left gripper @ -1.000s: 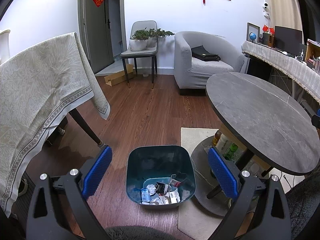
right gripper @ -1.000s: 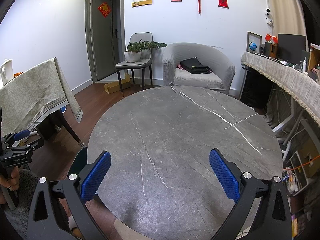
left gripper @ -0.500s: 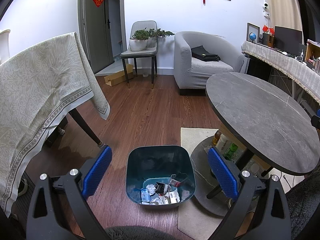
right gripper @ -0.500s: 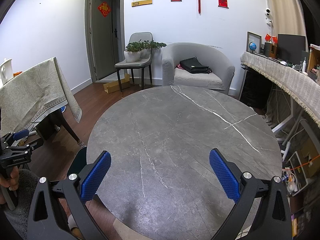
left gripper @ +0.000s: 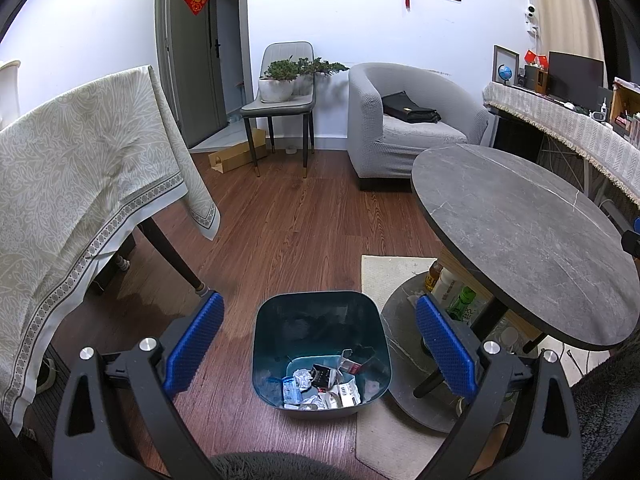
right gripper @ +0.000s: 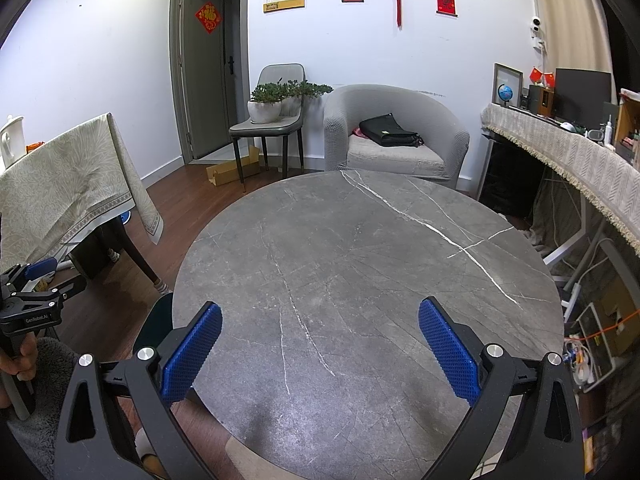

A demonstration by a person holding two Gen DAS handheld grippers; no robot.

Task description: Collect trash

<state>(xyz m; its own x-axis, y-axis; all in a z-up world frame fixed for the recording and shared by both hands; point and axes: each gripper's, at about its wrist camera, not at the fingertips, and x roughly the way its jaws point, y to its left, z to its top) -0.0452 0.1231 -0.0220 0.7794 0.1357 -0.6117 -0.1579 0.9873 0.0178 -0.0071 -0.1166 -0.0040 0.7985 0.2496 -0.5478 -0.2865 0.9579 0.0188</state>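
Note:
A dark teal trash bin [left gripper: 320,312] stands on the wooden floor beside the round table; crumpled paper, wrappers and small packets [left gripper: 320,388] lie in its bottom. My left gripper [left gripper: 318,344] hovers above the bin, open and holding nothing. My right gripper [right gripper: 319,350] hangs open over the round grey marble table [right gripper: 360,260], whose top is bare. In the right wrist view the left gripper [right gripper: 34,280] shows at the left edge, held by a hand, and a sliver of the bin [right gripper: 158,320] peeks past the table's rim.
A cloth-covered table [left gripper: 72,184] stands left, its leg [left gripper: 172,256] near the bin. Bottles [left gripper: 448,288] sit on the round table's lower shelf above a pale rug [left gripper: 388,276]. A grey armchair [left gripper: 400,124], a chair with plants [left gripper: 284,92] and a draped sideboard [left gripper: 568,124] line the far side.

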